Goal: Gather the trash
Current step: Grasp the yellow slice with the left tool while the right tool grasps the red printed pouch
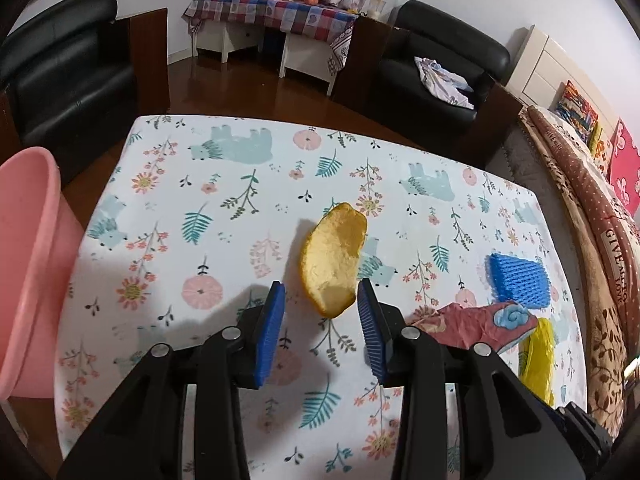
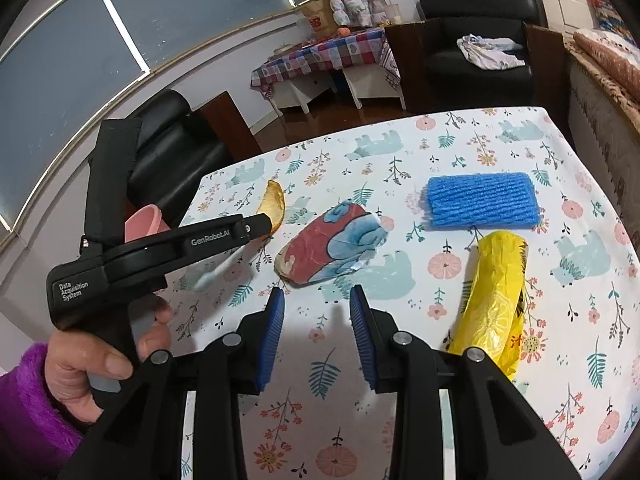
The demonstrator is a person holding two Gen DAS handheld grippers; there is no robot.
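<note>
Four pieces of trash: peel (image 1: 334, 258), red-and-blue wrapper (image 2: 332, 244), blue foam net (image 2: 482, 200), yellow bag (image 2: 494, 298), all lying apart on the flowered tablecloth (image 1: 224, 184).
Bin: pink bucket (image 1: 28, 264), off the table's left edge, rim just below tabletop height.
Left gripper (image 1: 322, 314): jaws apart, straddling the near tip of the peel; pads do not press on it.
Right gripper (image 2: 316, 320): jaws apart and empty, over bare cloth just short of the wrapper.
Step in hand (judged): closing the left jaws on the peel.
How to do it well: the peel is a curved, thin shell standing on edge; push slightly further so the pads bite past the narrow tip, close across its thickness, squeeze gently so it doesn't crack or spring out, then lift clear before swinging to the bucket.
Risk: a tip-only pinch could let it pivot and drop.
Writing, left tool body: "GenRobot.AI"; "Data Acquisition System".
Writing, blanket at right: "GIVE ALL TO LOVE", partly legible.
Person: hand (image 2: 104, 356), purple fuzzy sleeve.
</note>
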